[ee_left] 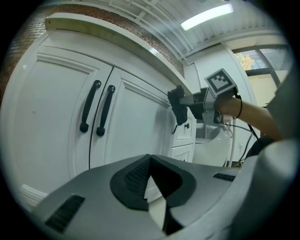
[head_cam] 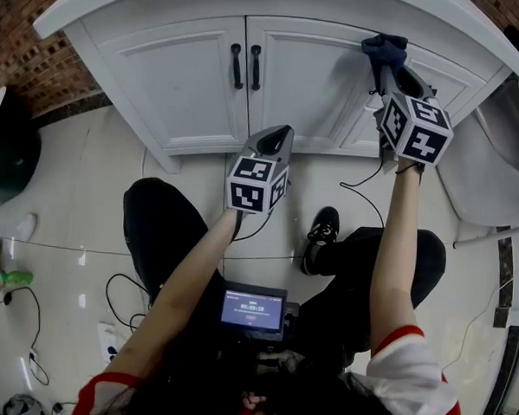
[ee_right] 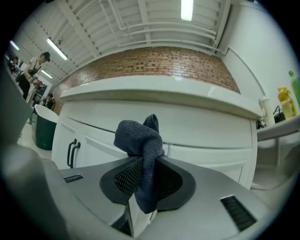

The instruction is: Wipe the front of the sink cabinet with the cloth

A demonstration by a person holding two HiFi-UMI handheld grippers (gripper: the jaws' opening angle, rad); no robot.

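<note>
r gripper pinches cloth; press it flat on cabinet front, overlap strokes. l gripper pressed together, empty.

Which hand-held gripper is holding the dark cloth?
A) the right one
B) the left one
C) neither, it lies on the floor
A: the right hand-held gripper is clamped on the dark cloth near the top of the cabinet front; the left hand-held gripper holds nothing.
</note>
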